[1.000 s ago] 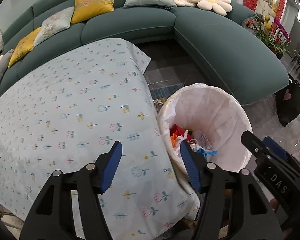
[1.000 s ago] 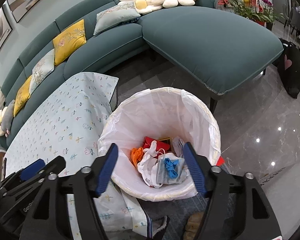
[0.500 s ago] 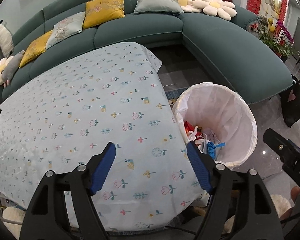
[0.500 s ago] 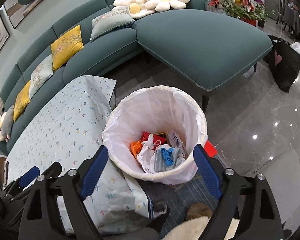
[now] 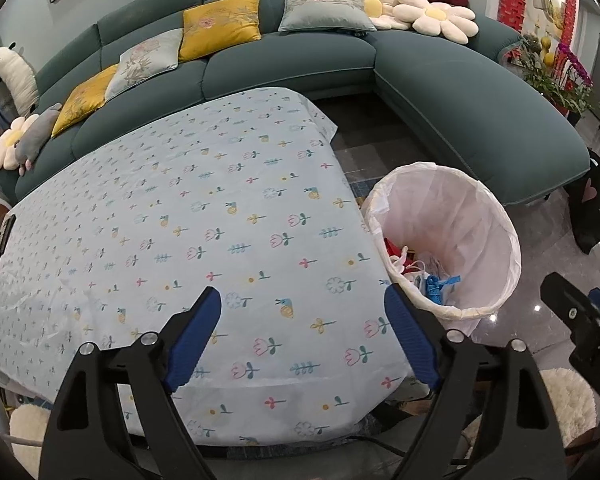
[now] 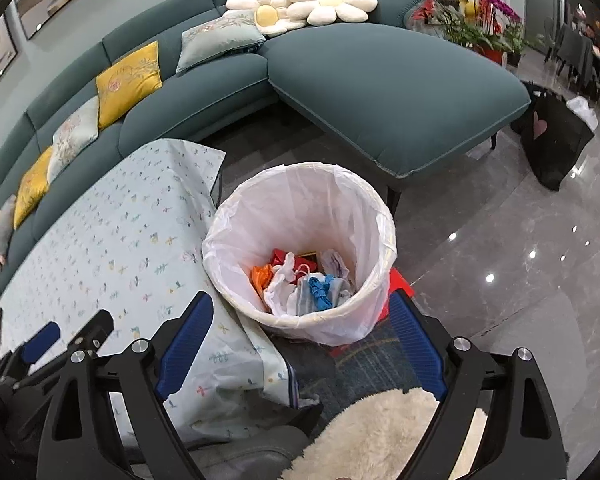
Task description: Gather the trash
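- 2 tools, left tool [image 5: 302, 332] and right tool [image 6: 296, 344], both spread wide with jaws just opened further, pinching nothing.
- Crumpled plastic trash [image 6: 300, 280] lying inside white-lined round bin [image 6: 380, 216], just beside floral-clothed tabletop [image 5: 180, 208].
- Right tool nearer the bin; no loose trash visible on the tabletop.

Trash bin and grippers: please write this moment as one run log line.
left gripper open, empty | right gripper open, empty | bin holds trash | jaws just opening

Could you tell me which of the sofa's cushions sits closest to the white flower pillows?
The pale grey-green cushion, touching the flower pillows; the yellow cushions sit farther left along the sofa.
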A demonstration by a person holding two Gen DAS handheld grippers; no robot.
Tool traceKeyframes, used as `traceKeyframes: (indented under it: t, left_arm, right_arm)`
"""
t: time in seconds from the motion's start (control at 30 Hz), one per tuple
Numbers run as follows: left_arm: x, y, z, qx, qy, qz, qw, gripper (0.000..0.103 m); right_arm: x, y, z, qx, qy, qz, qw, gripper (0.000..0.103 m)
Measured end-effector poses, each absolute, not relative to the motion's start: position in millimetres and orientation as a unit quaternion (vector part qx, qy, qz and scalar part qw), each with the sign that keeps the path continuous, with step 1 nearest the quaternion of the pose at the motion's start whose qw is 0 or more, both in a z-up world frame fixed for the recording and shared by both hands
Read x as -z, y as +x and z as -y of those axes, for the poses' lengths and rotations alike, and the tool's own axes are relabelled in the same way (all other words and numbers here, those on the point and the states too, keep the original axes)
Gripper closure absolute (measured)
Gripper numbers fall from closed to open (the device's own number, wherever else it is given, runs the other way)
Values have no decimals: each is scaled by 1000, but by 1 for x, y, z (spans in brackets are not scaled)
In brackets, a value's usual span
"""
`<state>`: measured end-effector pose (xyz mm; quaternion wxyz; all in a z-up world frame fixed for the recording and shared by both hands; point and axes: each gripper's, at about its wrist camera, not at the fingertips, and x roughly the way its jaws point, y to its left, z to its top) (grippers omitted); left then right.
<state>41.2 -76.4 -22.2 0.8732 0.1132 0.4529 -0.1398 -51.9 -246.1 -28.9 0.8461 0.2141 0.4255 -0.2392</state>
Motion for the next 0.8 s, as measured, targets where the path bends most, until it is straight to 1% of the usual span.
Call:
traceKeyframes:
  t: [0.07, 0.1, 0.13, 0.27, 0.33, 0.8]
  left_arm:
    - [22, 40, 74, 136, 115, -451, 874, 23]
    - [22, 40, 73, 136, 115, -451, 875, 23]
    - [22, 39, 73, 135, 116, -451, 874, 23]
    - [23, 38, 69, 129, 114, -453, 875, 19]
    - [24, 37, 69, 127, 113, -454, 874, 19]
    - [29, 36, 73, 126, 122, -462, 870, 15]
  right_arm:
    - [28, -51, 242, 236, 205, -433, 846, 15]
    - [28, -51, 241, 235, 202, -435, 845, 11]
    - [27, -51, 240, 235, 199, -437, 845, 10]
    - [26, -50, 235, 241, 181, -443, 844, 9]
    - [27, -50, 234, 243, 175, -448, 842, 7]
    - [36, -47, 235, 254, 165, -478, 825, 7]
